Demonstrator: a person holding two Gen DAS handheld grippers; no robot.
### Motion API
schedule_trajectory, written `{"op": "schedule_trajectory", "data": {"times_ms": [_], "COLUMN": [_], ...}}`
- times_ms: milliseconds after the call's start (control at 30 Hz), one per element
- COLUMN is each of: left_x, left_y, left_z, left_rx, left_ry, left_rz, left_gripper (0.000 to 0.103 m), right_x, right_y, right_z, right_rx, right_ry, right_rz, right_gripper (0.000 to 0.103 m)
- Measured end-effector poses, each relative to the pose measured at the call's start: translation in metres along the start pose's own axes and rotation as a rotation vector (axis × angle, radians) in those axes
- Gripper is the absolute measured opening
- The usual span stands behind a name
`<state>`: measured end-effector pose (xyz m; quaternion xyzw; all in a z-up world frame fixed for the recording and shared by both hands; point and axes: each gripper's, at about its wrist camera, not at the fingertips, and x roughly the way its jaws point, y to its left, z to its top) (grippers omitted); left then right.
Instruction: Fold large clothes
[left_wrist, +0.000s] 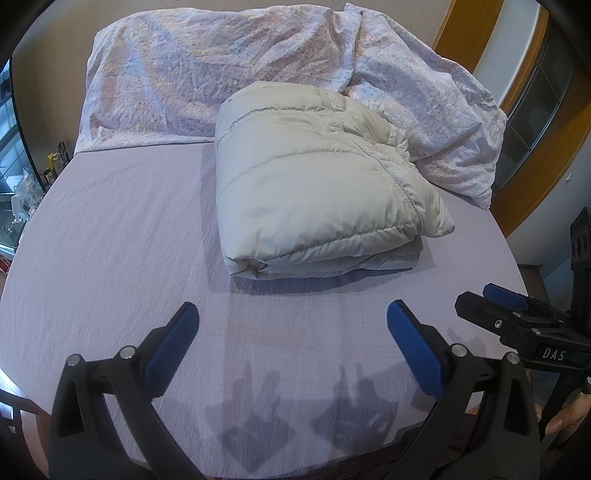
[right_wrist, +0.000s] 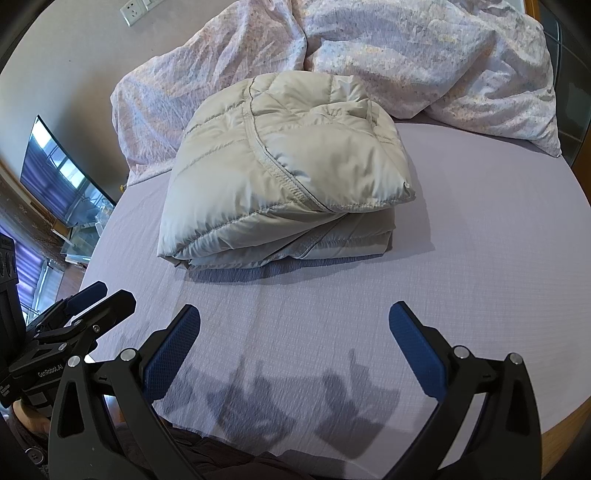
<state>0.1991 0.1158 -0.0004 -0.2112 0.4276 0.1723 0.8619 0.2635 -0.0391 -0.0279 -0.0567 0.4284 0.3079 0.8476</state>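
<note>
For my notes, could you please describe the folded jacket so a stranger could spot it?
Look at the bed with the lilac sheet. In its middle, just before the crumpled floral duvet, lies the jacket. It alone is plain cream, puffy, quilted, and neatly folded into a thick bundle.

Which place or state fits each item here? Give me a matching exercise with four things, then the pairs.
Things:
1. beige quilted puffer jacket
2. crumpled pastel patterned duvet
3. left tongs
4. white wall socket

Places or states:
A. on the wall above the bed
B. open, empty, near the bed's front edge
C. folded into a bundle on the lilac bed sheet
D. bunched along the far side of the bed

Pairs: 1-C, 2-D, 3-B, 4-A
</note>
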Motion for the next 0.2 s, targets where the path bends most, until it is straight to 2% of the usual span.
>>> {"op": "schedule_trajectory", "data": {"times_ms": [200], "left_x": [0.0007], "left_y": [-0.0035], "left_z": [-0.0009], "left_rx": [0.003], "left_ry": [0.004], "left_rz": [0.000], "left_gripper": [0.101], "right_x": [0.0004], "right_y": [-0.0002], "right_z": [-0.0005], "right_rx": [0.002], "right_ry": [0.001], "right_rz": [0.000], "right_gripper": [0.102]}}
